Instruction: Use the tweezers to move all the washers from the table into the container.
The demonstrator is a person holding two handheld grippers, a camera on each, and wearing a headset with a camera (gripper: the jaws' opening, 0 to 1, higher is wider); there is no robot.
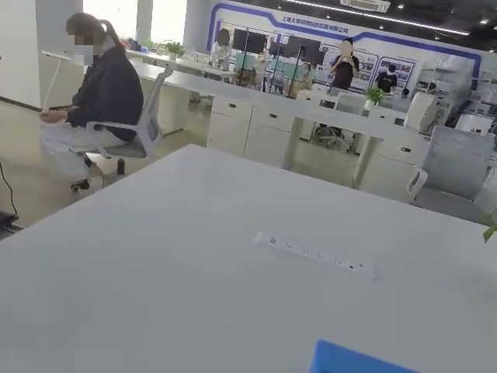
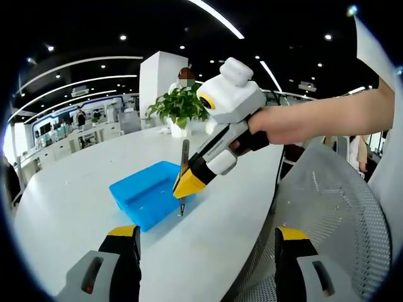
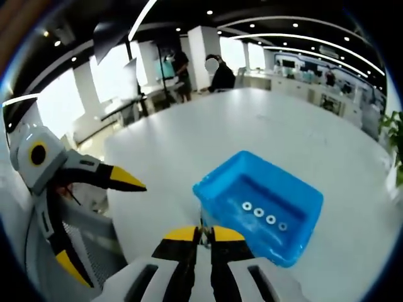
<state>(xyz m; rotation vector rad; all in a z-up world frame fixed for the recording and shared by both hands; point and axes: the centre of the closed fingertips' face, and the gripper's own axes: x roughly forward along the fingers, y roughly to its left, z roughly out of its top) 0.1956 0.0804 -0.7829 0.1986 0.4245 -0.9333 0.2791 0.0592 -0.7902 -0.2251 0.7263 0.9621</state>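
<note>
Saw right gripper point(image 2: 186, 187) with fingers closed on the tweezers point(image 2: 185, 156), tips pointing down at the near corner of the blue container point(image 2: 151, 220). Couldn't tell if over the rim or just beside it. Couldn't tell whether the tips carried anything either, too small. Counted four washers point(image 3: 264, 215) in a row on the container floor, from the right gripper view. Read left gripper point(image 2: 208, 234) as idle: fingers spread wide, holding nothing, near the edge of the white surface point(image 2: 75, 207) and apart from the container. Couldn't tell whether any washer was left on the surface. Judged the step as drop-off at the container, task probably near its end. Expected next to need a scan of the surface for leftovers, then tips lowered either side of a washer, light pinch, lift, carry over the container, release. Flagged thin flat washers as likely to slip out of the tips if pinched off-centre. Noted head view aimed high across the room, with a corner of the container at its bottom edge.
</note>
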